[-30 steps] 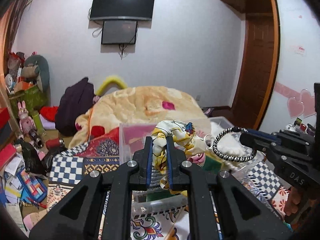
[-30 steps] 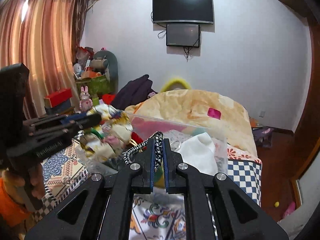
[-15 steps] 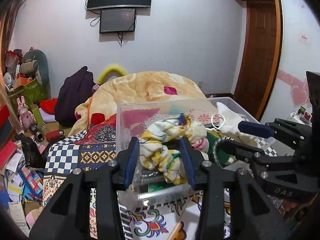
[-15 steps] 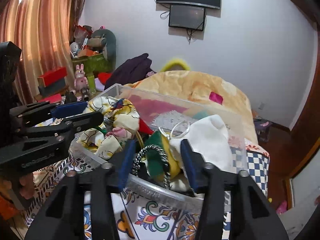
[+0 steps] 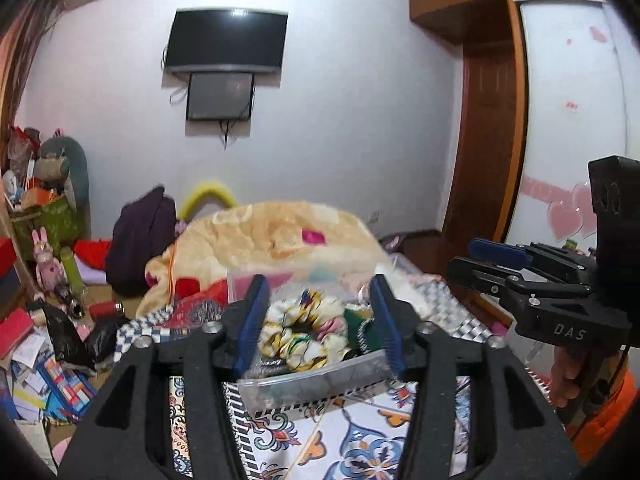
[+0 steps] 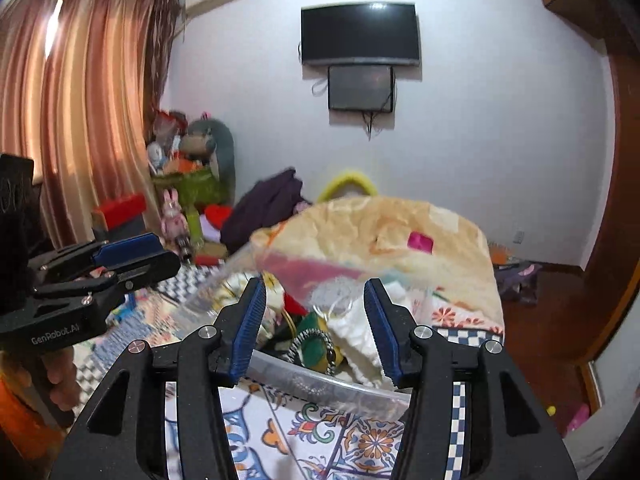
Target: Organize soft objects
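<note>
A clear plastic bin [image 5: 312, 380] [image 6: 320, 384] stands on the patterned cloth just ahead of both grippers. In it lie a yellow-and-white floral scrunchie [image 5: 300, 328], a black-and-white braided hair band [image 6: 316, 344] around green fabric, and a white cloth [image 6: 360, 340]. My left gripper [image 5: 318, 324] is open and empty above the bin's near wall. My right gripper [image 6: 314, 328] is open and empty in front of the bin; it also shows at the right of the left wrist view [image 5: 520, 276].
A peach blanket [image 5: 280, 236] is heaped behind the bin. A dark purple bag [image 5: 140, 236], stuffed toys [image 6: 200, 148] and scattered papers [image 5: 36, 380] crowd the floor at the left. A wooden door [image 5: 488, 140] stands at the right.
Both grippers opened and let go: the scrunchie and the braided band dropped into the bin. Both grippers then drew back and up from it.
</note>
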A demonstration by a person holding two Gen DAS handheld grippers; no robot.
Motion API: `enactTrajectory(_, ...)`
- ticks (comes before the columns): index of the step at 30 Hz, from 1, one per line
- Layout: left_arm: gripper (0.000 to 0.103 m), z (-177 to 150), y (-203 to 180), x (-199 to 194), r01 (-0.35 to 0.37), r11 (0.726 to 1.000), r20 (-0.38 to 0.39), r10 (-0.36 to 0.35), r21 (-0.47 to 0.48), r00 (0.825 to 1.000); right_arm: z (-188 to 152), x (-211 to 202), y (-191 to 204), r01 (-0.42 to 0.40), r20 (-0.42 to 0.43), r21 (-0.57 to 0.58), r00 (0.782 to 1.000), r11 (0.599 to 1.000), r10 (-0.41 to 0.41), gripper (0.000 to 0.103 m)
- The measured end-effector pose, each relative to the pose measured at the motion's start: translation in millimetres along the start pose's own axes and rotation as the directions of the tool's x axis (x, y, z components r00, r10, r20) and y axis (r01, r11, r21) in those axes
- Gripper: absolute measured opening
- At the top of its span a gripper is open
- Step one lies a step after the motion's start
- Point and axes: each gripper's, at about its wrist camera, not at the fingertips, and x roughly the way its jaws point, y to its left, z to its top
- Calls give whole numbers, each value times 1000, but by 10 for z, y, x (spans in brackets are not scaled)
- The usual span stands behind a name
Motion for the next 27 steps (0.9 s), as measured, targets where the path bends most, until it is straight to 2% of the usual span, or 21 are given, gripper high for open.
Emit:
enactTrajectory(4,68,112,-98,-265,8,1000,66,-9,6,998,51,-262,34,0,73,14,997,1000,-1,61)
enactTrajectory(5,74,133,-116,-321,7,1000,80,-8,5,997,63,-320,37,-3,90,19,996,1000,2,62)
enactTrajectory(7,81,165,-149,-402,-1,1000,101,1,7,995,84,-424,57,-8,114,27,993,1000,4,72)
enactTrajectory(9,92,182,-179,-495,-22,1000,122,22,2,992,101,-503,76,-5,137,33,991,999,0,80)
enactTrajectory(11,98,190,-181,-565,-32,999,138,33,-8,990,115,-543,98,1,153,33,988,999,-6,83)
enactTrajectory(14,102,204,-178,-639,-36,999,146,38,-13,989,124,-580,132,14,165,24,986,1000,-18,88)
enactTrajectory(16,103,203,-170,-671,-39,999,149,41,-19,988,116,-595,144,21,174,29,984,999,-25,100)
enactTrajectory(17,103,202,-165,-680,-39,999,148,42,-22,988,108,-603,140,23,179,32,983,999,-28,102)
enactTrajectory(27,103,163,-177,-707,-59,998,148,61,-16,987,45,-648,162,43,189,39,981,998,-50,103)
